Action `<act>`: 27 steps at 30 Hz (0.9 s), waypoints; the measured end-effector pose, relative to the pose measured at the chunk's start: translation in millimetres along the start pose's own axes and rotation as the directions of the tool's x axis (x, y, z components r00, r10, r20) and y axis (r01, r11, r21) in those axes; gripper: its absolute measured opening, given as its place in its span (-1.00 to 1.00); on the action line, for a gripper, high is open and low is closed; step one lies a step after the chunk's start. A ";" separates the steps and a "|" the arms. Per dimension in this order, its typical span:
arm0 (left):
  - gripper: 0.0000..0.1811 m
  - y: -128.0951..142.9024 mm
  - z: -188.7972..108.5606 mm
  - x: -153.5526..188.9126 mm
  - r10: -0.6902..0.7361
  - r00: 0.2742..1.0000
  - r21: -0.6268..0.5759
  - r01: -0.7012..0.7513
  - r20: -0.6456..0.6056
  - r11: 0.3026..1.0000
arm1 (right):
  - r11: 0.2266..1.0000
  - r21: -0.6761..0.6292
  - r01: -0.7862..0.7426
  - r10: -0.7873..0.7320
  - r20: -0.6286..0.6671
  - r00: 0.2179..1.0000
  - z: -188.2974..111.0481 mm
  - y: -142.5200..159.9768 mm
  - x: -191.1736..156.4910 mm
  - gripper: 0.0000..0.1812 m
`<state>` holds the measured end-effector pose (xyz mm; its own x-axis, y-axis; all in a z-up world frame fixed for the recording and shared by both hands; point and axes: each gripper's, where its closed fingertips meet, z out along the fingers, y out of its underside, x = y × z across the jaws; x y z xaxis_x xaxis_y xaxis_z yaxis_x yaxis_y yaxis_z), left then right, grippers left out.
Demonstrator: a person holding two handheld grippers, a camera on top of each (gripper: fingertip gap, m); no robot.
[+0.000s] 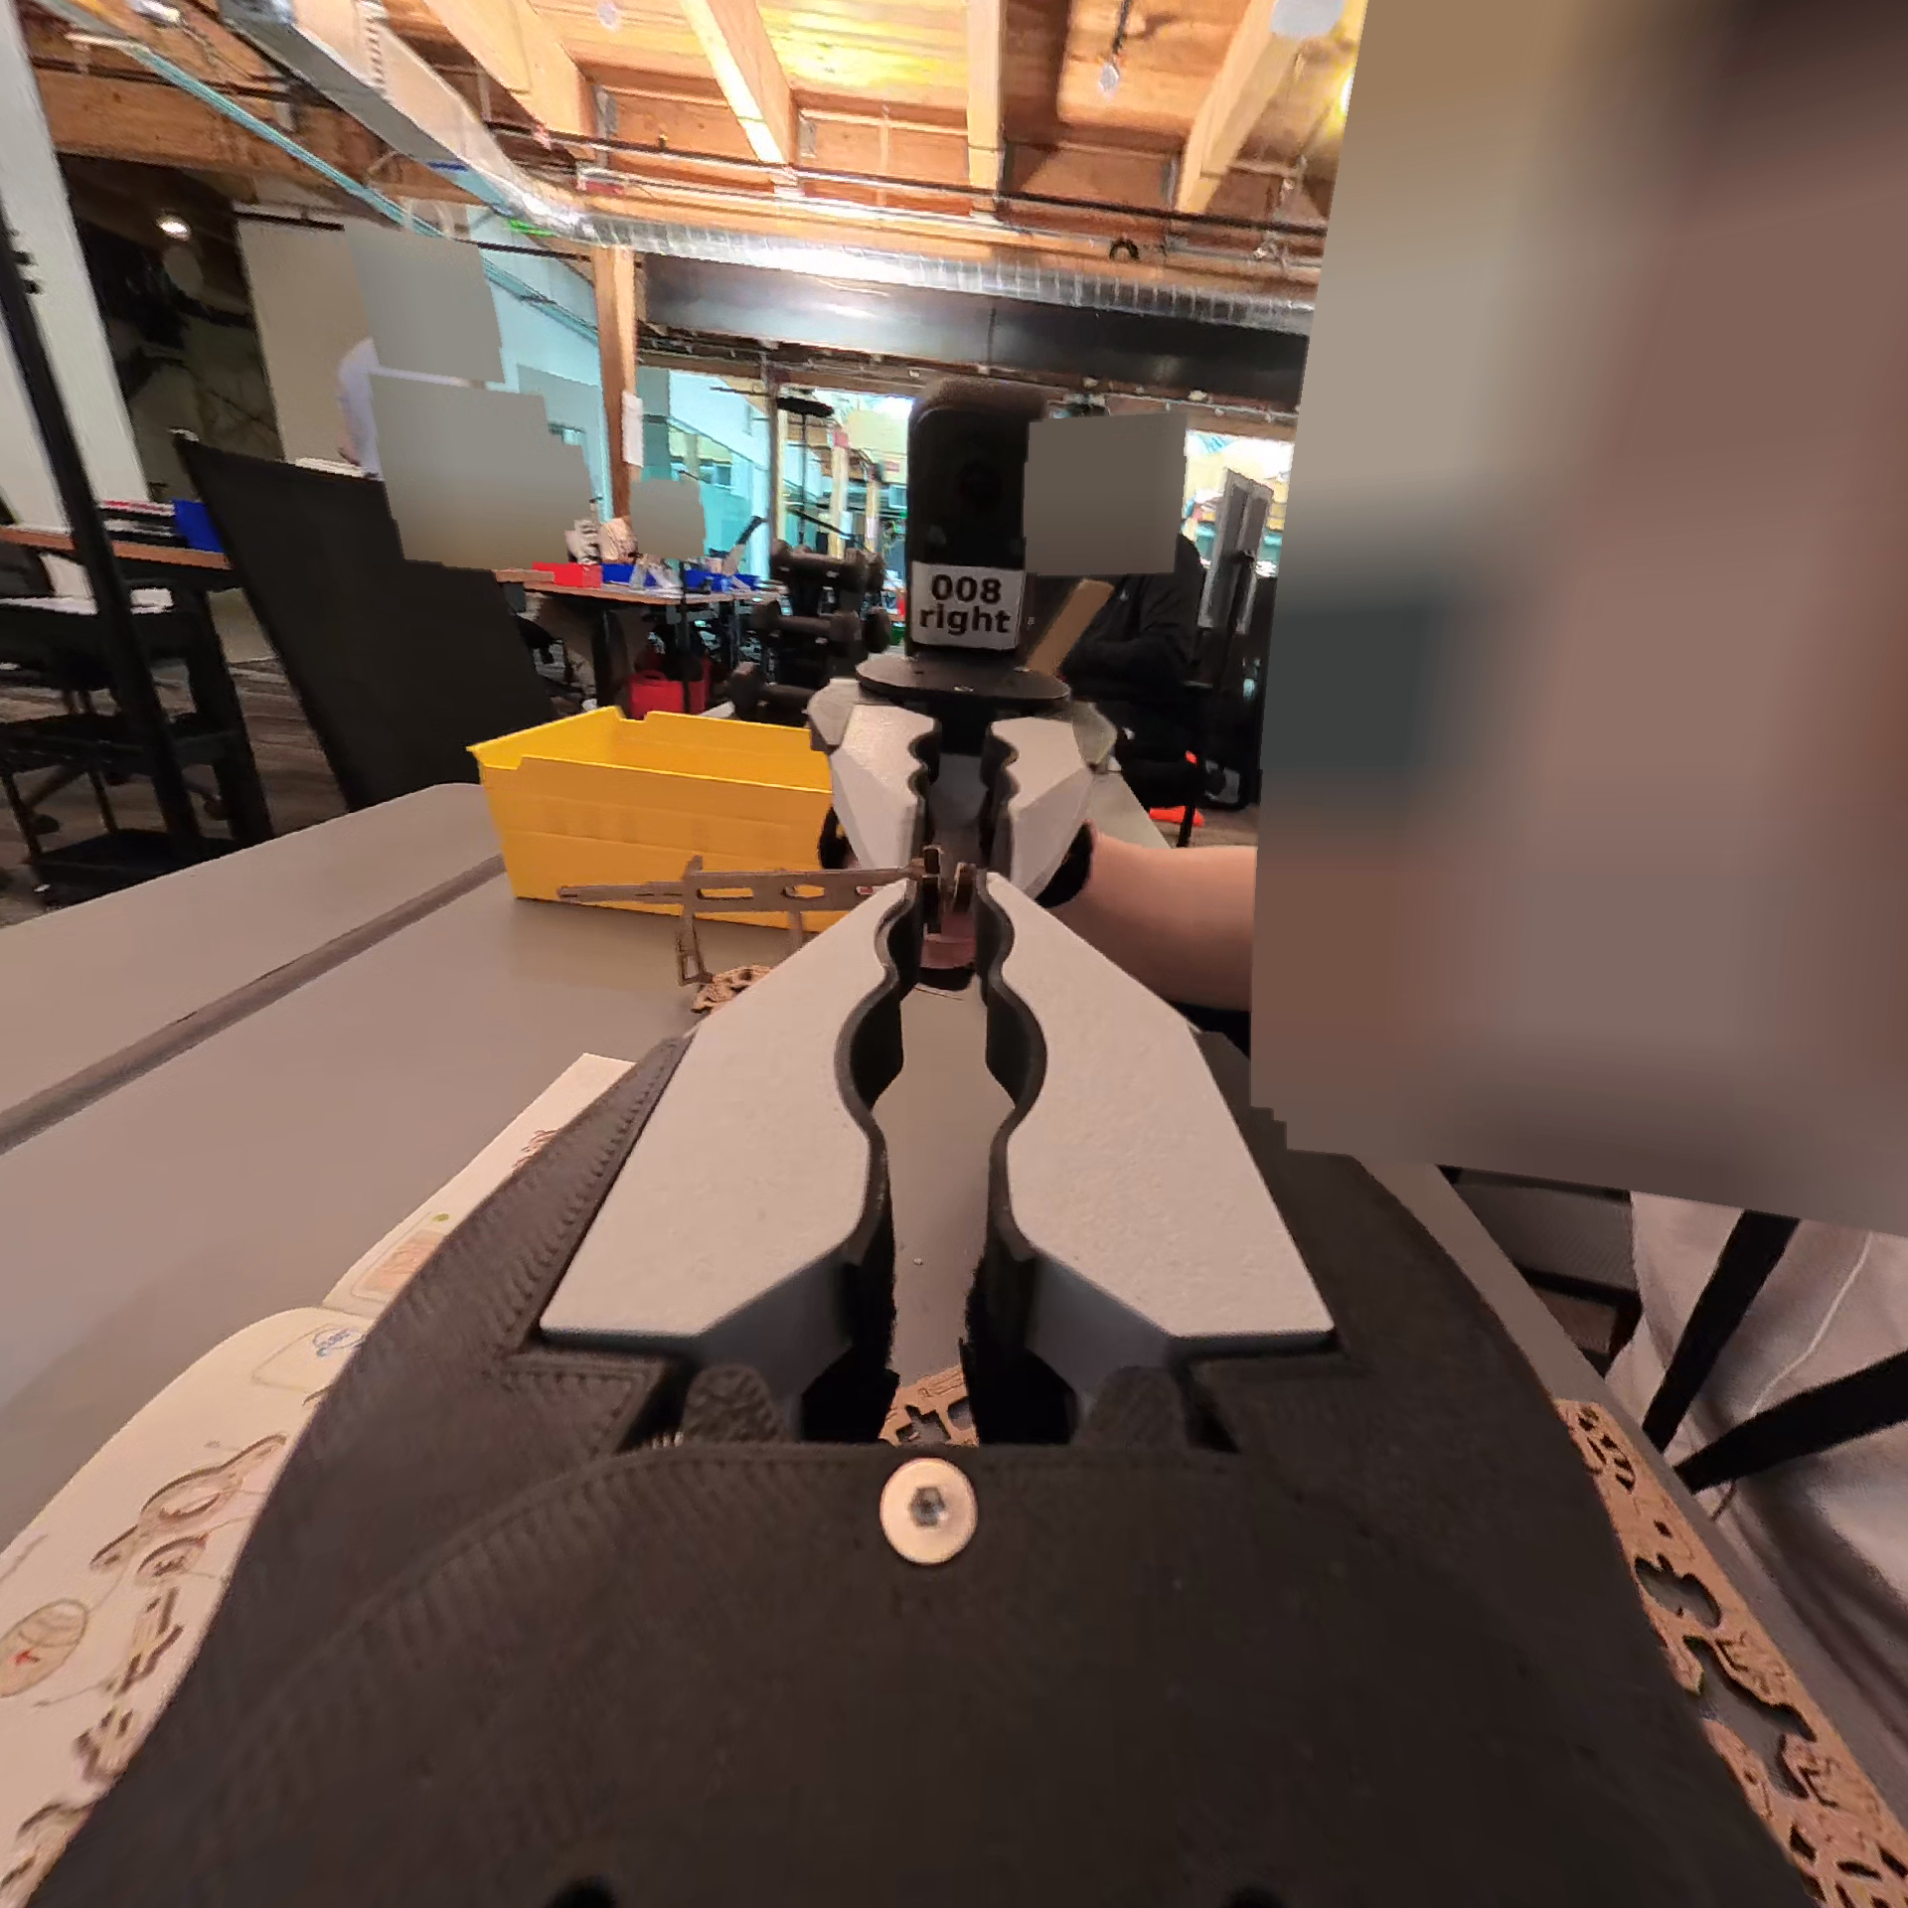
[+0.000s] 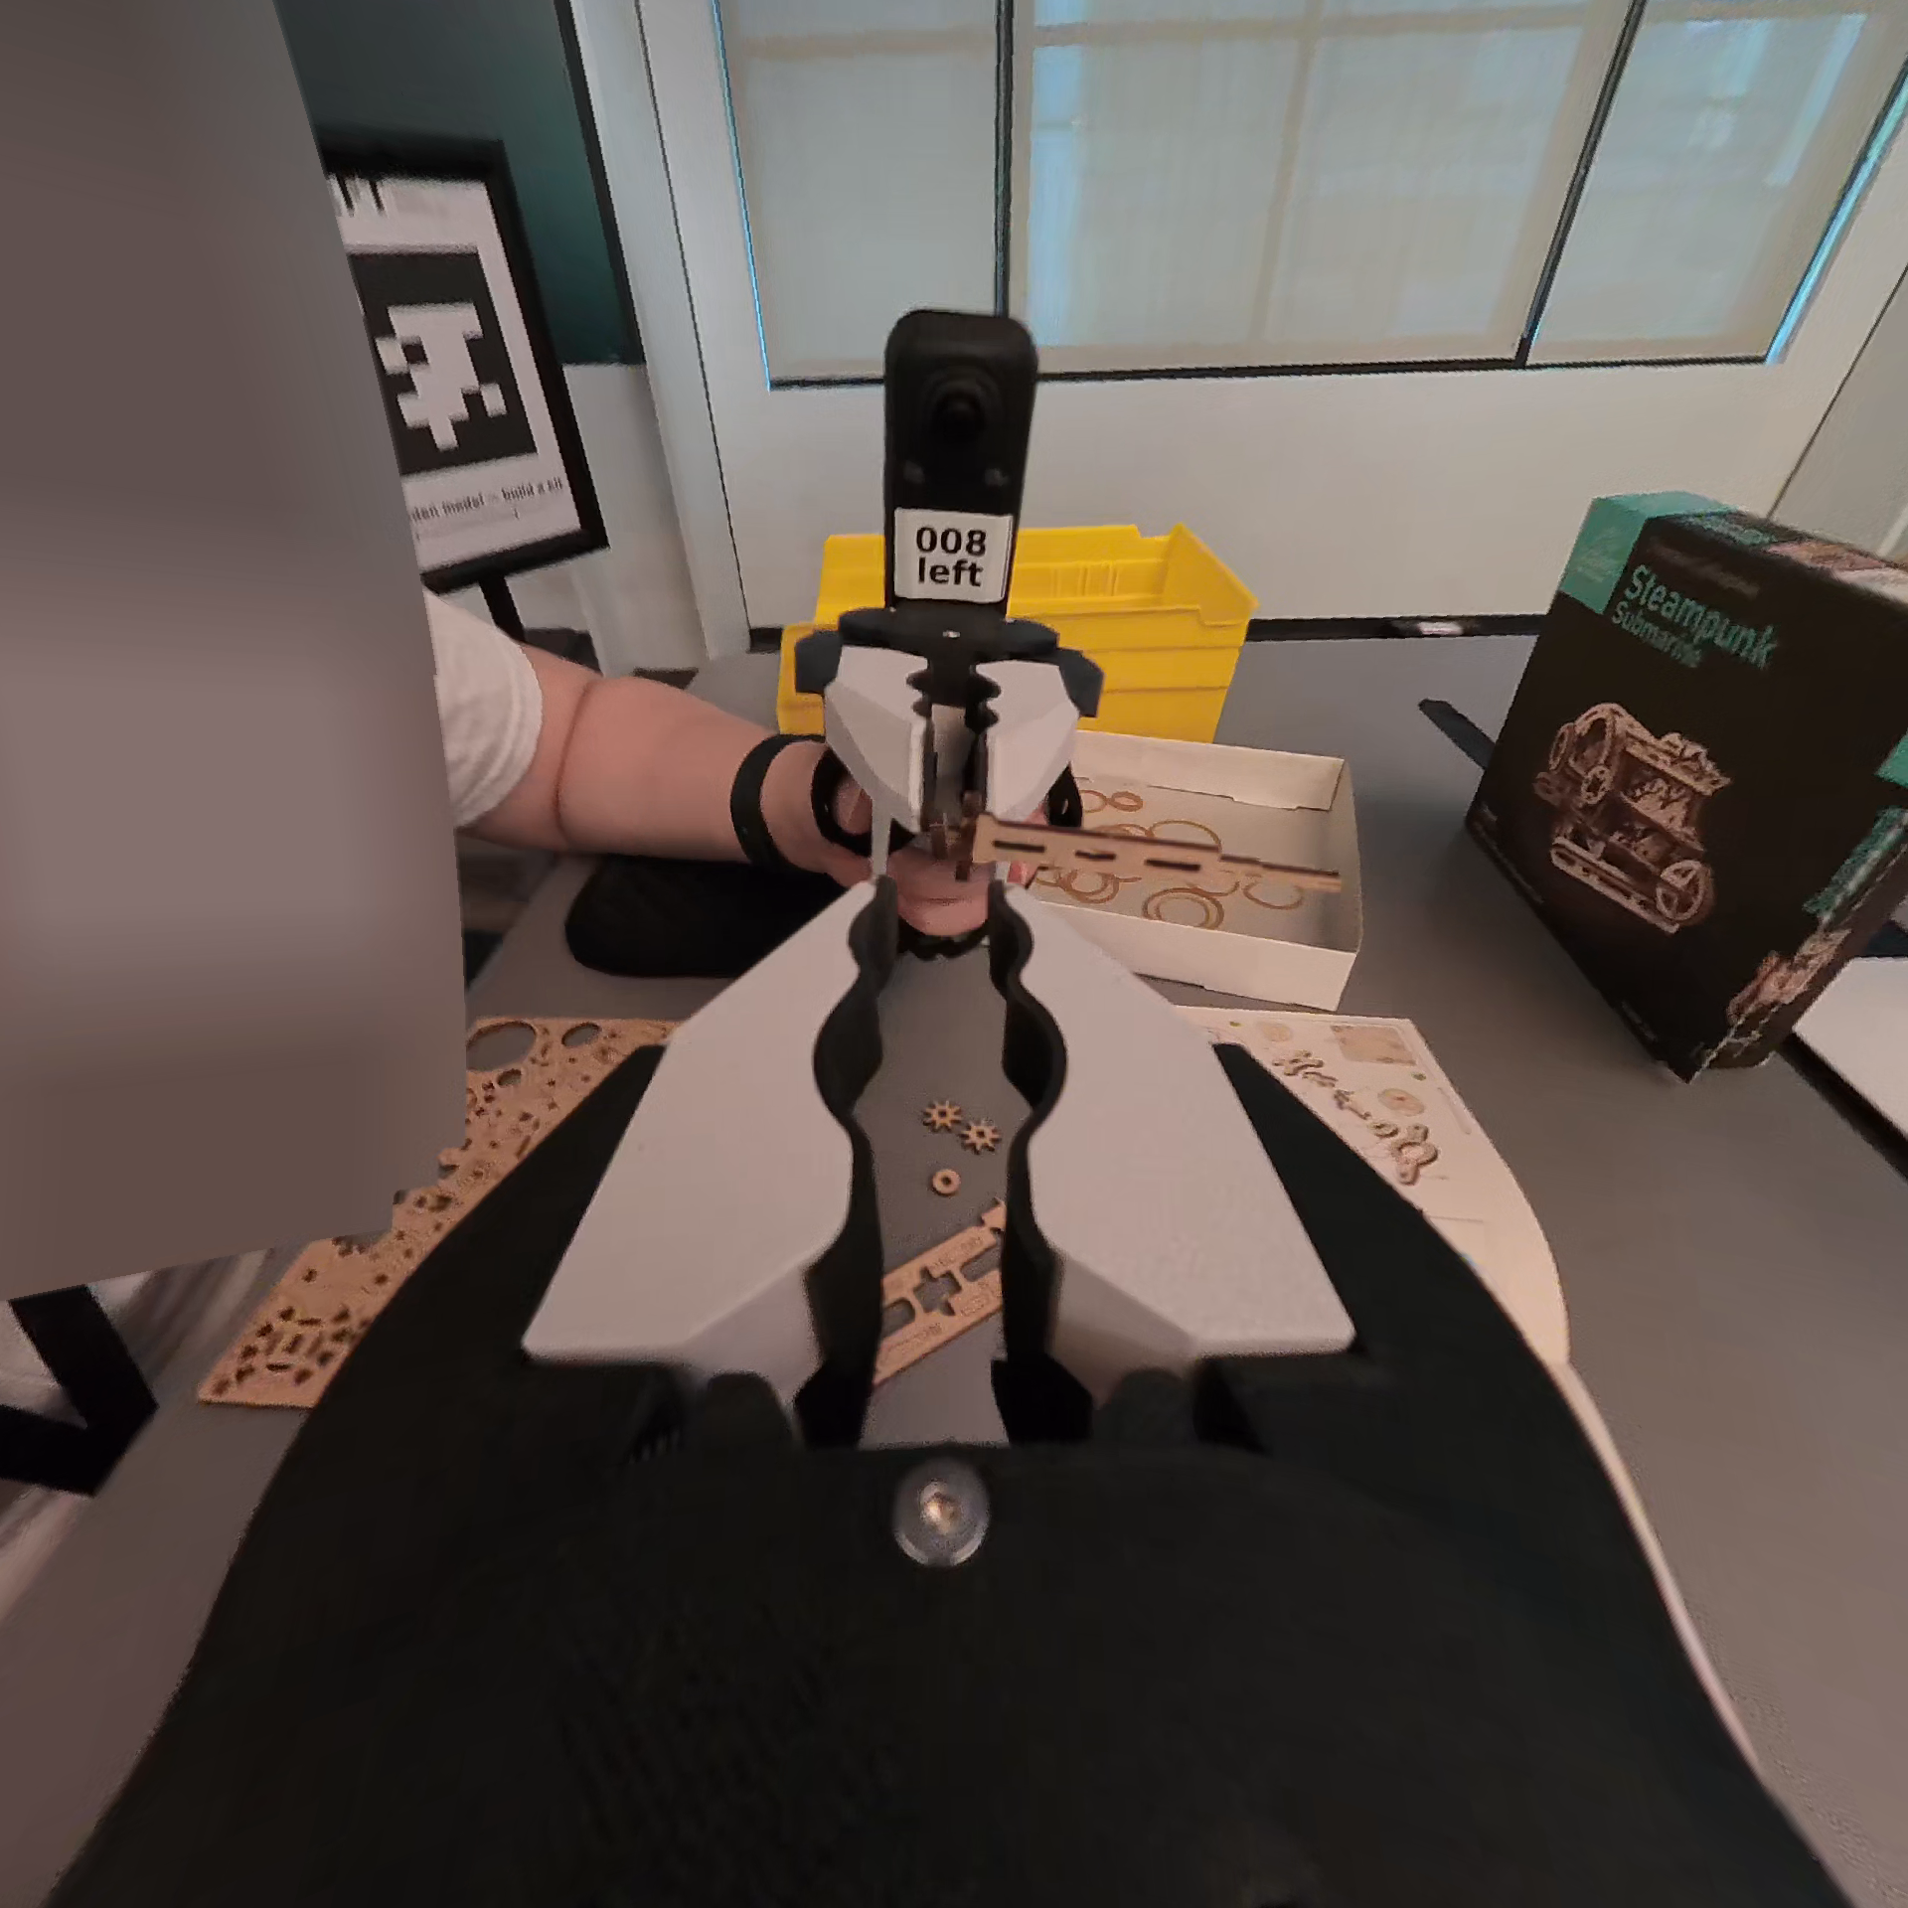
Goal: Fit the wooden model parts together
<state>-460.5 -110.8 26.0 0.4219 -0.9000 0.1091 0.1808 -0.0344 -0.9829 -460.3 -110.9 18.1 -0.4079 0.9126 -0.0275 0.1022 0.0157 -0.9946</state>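
A slotted wooden strip (image 1: 743, 886) juts sideways from a small cluster of wooden discs (image 1: 952, 886), held in the air above the grey table (image 1: 310, 1032). My left gripper (image 1: 945, 896) is shut on that cluster. In the right wrist view the left gripper (image 2: 942, 816) faces me, with the strip (image 2: 1156, 857) sticking out to the right. My right gripper (image 2: 937, 890) meets it tip to tip, jaws a little apart just under the joint. Whether it pinches the wood is hidden. The right gripper also shows in the left wrist view (image 1: 960, 857).
A yellow bin (image 1: 661, 805) stands behind the grippers. A white shallow box of wooden rings (image 2: 1239, 929) and the kit box (image 2: 1673, 785) are at the right. Small gears (image 2: 960, 1125), cut-out sheets (image 2: 496, 1136) and an instruction sheet (image 2: 1373, 1094) lie below.
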 end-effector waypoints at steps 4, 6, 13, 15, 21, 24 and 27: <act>-0.93 4.7 0.8 -7.5 -0.026 0.999 -0.020 0.027 0.038 0.999 | 0.997 -0.007 -0.080 0.079 -0.027 0.996 1.1 2.7 7.8 -0.79; -0.93 8.5 2.9 -7.5 -0.034 0.999 -0.038 0.036 0.042 0.999 | 0.995 -0.007 -0.101 0.101 -0.031 0.994 3.1 4.3 8.6 -0.82; -0.93 10.4 5.2 -6.8 -0.061 0.997 -0.045 0.063 0.043 0.997 | 0.985 0.019 -0.170 0.170 0.001 0.985 2.7 3.6 8.7 -0.93; -0.93 10.8 5.4 -7.5 -0.066 0.997 -0.047 0.069 0.048 0.997 | 0.984 0.018 -0.175 0.175 -0.001 0.985 2.5 4.4 9.6 -0.93; -0.94 8.6 6.0 -3.1 -0.079 0.997 -0.039 0.080 0.028 0.996 | 0.967 0.044 -0.252 0.249 0.067 0.966 1.3 1.4 5.5 -0.94; -0.94 8.8 6.3 -2.6 -0.086 0.996 -0.036 0.087 0.029 0.996 | 0.967 0.047 -0.250 0.246 0.076 0.966 0.9 1.6 4.6 -0.94; -0.94 7.4 6.5 -1.5 -0.092 0.995 -0.026 0.093 0.027 0.995 | 0.967 0.054 -0.248 0.244 0.082 0.966 0.7 0.4 3.7 -0.94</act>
<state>-454.0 -106.9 19.6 0.4275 -0.8809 0.2031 0.1964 -0.1288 -0.9720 -462.4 -107.8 17.6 -0.4440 0.8521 -0.2771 0.1513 -0.2336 -0.9605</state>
